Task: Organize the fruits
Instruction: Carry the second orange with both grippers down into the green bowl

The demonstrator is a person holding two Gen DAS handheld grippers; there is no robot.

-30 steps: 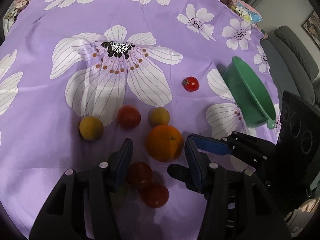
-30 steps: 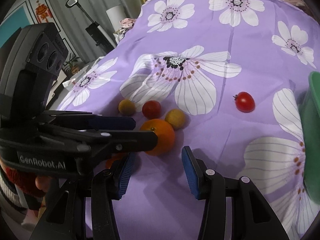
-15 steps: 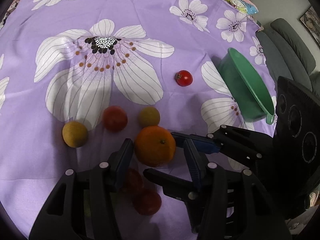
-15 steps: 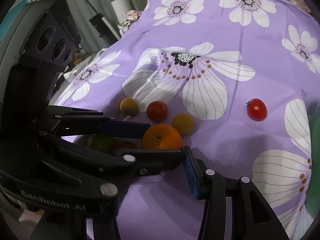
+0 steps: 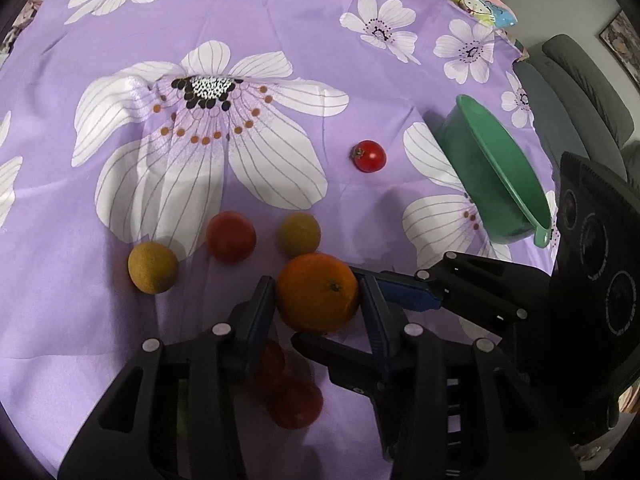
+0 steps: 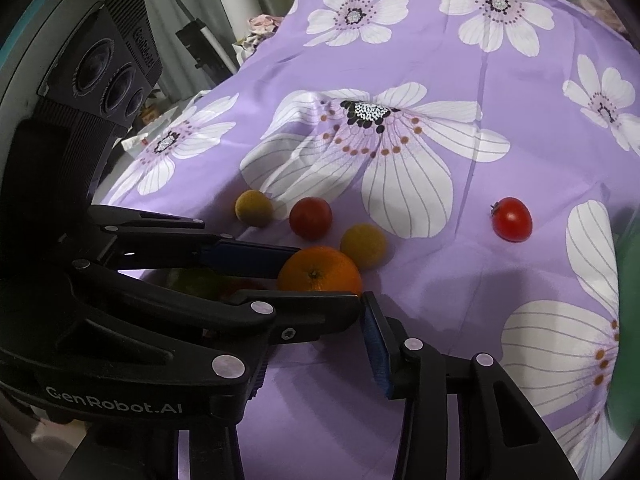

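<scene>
Left gripper [image 5: 318,300]: its jaws are closing around the orange, 1 blue pad lying against each side of the fruit, so it is grasping the orange.
Right gripper [image 6: 316,344]: its jaws are closing with no fruit showing between them; its left finger is hiding behind the left gripper's body, so I cannot tell whether it is released or clenched.
Orange [image 5: 317,292]: sitting on the cloth near the camera, stem dimple facing up and right.
Yellow-green fruits: 1 [image 5: 152,267] is lying left of the orange, another [image 5: 299,234] just beyond it.
Red fruit [image 5: 231,236]: resting between the 2 yellow-green ones.
Small tomato [image 5: 369,155]: lying alone, farther away and to the right, well apart from the cluster.
Dark red fruits [image 5: 295,403]: 2 are sitting in shadow near the camera, under the left gripper, 1 touching the other.
Green bowl [image 5: 505,184]: standing at the right edge of the cloth, looking tilted in this fisheye view.
Cloth [image 5: 280,20]: purple with large white flowers, covering the whole work surface.
Grey sofa [image 5: 580,80]: showing at far right beyond the cloth.
</scene>
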